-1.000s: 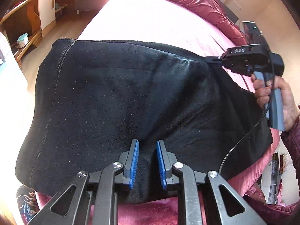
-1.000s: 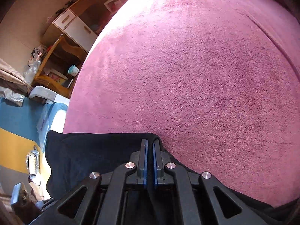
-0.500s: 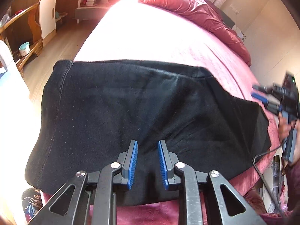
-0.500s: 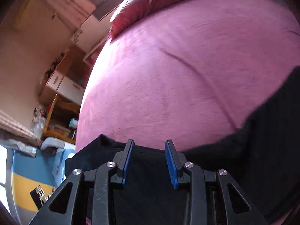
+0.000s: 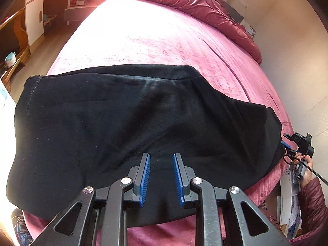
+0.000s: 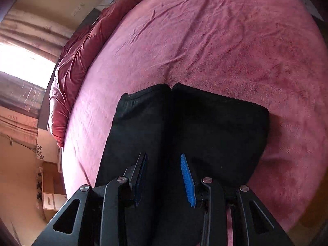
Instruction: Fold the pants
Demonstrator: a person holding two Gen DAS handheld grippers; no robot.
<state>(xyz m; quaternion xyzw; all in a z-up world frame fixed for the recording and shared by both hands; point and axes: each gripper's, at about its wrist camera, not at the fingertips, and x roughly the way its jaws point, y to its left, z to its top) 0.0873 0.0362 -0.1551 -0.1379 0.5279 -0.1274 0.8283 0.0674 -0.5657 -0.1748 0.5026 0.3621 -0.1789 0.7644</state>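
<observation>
Two open grippers, left (image 5: 161, 177) and right (image 6: 164, 176), hover empty over black pants (image 5: 131, 127) folded flat across the frame's centre on a pink bedspread (image 5: 155, 41), apparently released to settle.

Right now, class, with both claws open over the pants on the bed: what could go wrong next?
1. The black pants lie near the bed's near edge, so a tug may slide them off.
2. The left claw might pinch only the top layer, spoiling the fold.
3. The right claw's cable might snag.
</observation>
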